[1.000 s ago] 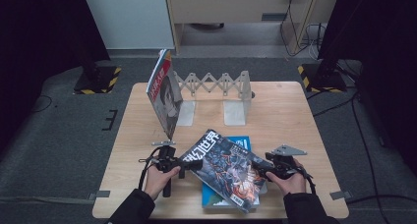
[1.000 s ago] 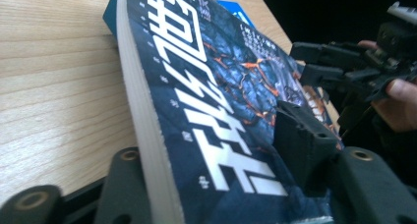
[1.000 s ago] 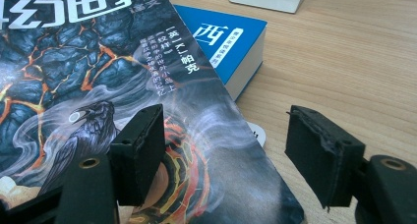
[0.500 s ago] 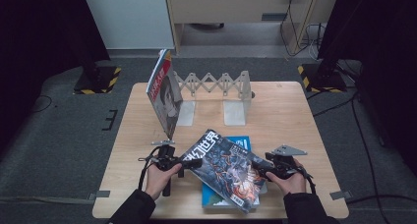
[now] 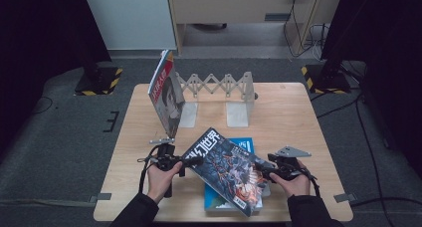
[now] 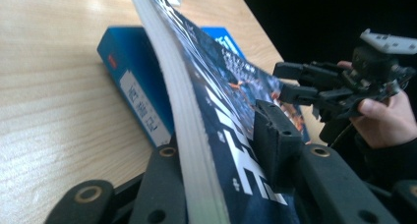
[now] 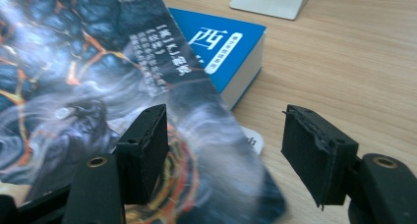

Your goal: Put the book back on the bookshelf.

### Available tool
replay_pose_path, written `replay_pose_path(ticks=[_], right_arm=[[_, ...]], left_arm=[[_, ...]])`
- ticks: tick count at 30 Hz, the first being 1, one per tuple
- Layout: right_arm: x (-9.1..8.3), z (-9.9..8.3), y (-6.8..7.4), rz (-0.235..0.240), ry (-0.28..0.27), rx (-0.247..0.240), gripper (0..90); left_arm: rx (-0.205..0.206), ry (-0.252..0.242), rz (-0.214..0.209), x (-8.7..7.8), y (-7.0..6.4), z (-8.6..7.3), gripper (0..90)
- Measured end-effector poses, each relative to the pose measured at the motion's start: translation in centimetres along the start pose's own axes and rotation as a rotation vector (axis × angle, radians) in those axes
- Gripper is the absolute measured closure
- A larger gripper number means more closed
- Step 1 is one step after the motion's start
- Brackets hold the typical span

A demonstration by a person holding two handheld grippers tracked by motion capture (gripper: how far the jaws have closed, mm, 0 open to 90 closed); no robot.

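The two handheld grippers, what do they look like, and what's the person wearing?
Both the left gripper and right gripper are black, with blocky foam-like pads on bolted jaws. A grey three-cornered plate tops the right one; black cables loop off. Sleeves are dark.

The wooden worktop (image 5: 293, 117) carries a blue book (image 5: 245, 146) lying flat near its front edge, and a folding book rack (image 5: 219, 90) at the back with a magazine (image 5: 166, 95) leaning against it.
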State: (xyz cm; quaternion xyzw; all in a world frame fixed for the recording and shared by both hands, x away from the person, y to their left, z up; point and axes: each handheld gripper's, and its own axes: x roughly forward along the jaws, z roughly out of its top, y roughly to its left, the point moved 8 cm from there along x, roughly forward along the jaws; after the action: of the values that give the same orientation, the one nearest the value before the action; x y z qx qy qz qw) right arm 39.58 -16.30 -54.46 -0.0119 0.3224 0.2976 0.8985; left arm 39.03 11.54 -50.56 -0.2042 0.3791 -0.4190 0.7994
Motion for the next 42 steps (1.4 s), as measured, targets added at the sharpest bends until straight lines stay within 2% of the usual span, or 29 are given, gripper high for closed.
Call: replay_pose_path(ticks=[9, 12, 16, 21, 28, 36, 39, 42], right_arm=[[-0.7, 0.0, -1.7, -0.054, -0.017, 0.019, 33.1], [-0.9, 0.1, -2.1, -0.067, -0.02, 0.03, 33.1], [-1.2, -0.1, -2.8, -0.087, -0.009, 0.031, 33.3], [-1.4, -0.1, -3.4, -0.104, -0.011, 0.028, 33.4], [-1.7, -0.2, -4.5, -0.125, -0.015, 0.037, 33.3], [-2.1, -0.5, -5.6, -0.144, -0.015, 0.063, 33.4], [-2.2, -0.6, -6.0, -0.155, -0.011, 0.067, 33.3], [-2.3, -0.6, -6.4, -0.164, -0.012, 0.066, 33.2]], left_arm=[[0.003, -0.068, 0.012, -2.2, -1.4, 2.6, 74.0], [0.002, -0.1, 0.012, -3.0, -2.2, 3.9, 76.3], [0.006, -0.14, -0.006, -3.7, -3.2, 5.6, 79.9], [0.033, -0.159, -0.002, -4.4, -4.5, 7.0, 81.6], [0.098, -0.199, -0.002, -5.3, -6.4, 9.0, 81.7], [0.192, -0.267, 0.084, -7.0, -8.2, 11.9, 81.7], [0.237, -0.297, 0.143, -8.0, -8.6, 13.1, 81.7], [0.262, -0.323, 0.197, -8.8, -8.5, 14.1, 81.7]])
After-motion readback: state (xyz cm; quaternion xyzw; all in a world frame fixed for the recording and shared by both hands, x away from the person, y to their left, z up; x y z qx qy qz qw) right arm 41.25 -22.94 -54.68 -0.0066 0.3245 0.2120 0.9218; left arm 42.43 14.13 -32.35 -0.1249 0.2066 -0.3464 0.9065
